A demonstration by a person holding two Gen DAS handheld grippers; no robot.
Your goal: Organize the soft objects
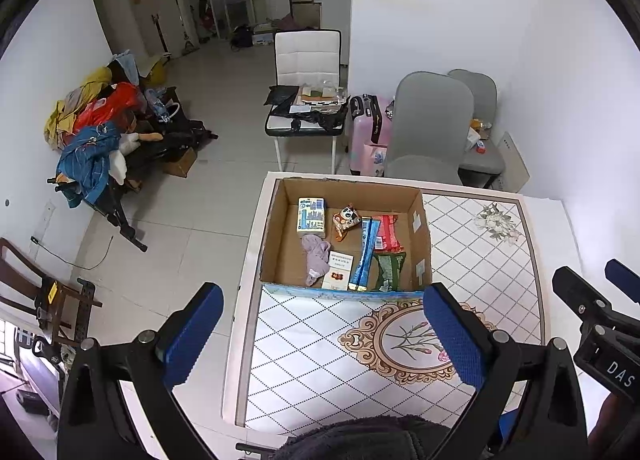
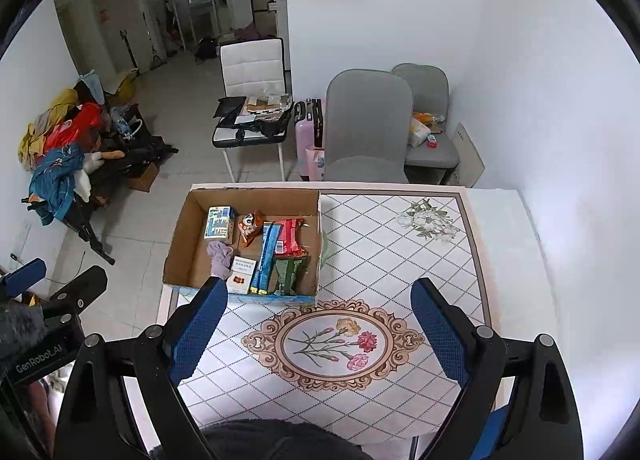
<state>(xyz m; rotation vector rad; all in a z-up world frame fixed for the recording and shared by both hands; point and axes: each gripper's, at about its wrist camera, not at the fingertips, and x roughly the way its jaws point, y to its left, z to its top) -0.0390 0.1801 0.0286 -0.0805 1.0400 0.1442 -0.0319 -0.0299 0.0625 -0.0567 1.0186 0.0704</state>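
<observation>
Both grippers, left [image 1: 322, 334] and right [image 2: 318, 330], hover with jaws released, empty. At 12 o'clock, the cardboard box [image 1: 420, 252] holds every item; bench [image 2: 400, 260] bare, sorting apparently finished.

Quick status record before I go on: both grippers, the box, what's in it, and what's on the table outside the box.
left gripper: open, empty, held above the table, short of the box
right gripper: open, empty, held above the table
cardboard box: open-topped, at the table's far left part
box contents: tissue pack, panda snack bag, purple cloth, white carton, blue packet, red packet, green packet
table: patterned cover; no loose items visible outside the box
</observation>
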